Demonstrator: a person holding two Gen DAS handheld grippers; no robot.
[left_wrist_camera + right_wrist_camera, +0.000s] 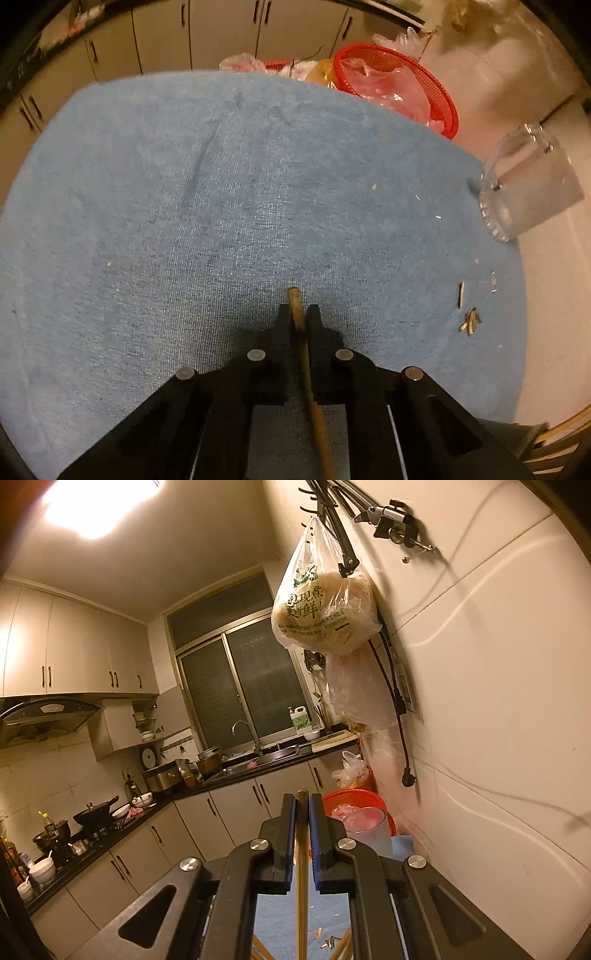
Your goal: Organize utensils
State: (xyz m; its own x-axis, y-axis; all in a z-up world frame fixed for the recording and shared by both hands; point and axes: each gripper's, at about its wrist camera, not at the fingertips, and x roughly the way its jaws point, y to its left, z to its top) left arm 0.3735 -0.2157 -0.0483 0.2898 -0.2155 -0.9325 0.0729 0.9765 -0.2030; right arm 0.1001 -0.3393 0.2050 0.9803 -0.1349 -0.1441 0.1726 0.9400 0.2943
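Blue towel [221, 206] is covering the worktop, glass mug [532, 192] waiting at its edge, prob. the holder. Left gripper [298, 314] jaws are pinching a chopstick [295, 306] just over towel; right gripper [302, 805] jaws are clamping another chopstick [301, 849] level.

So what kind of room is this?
A home kitchen, most likely: a steel sink with a curved faucet under the window, a black wok on the counter, and a grey range hood above.
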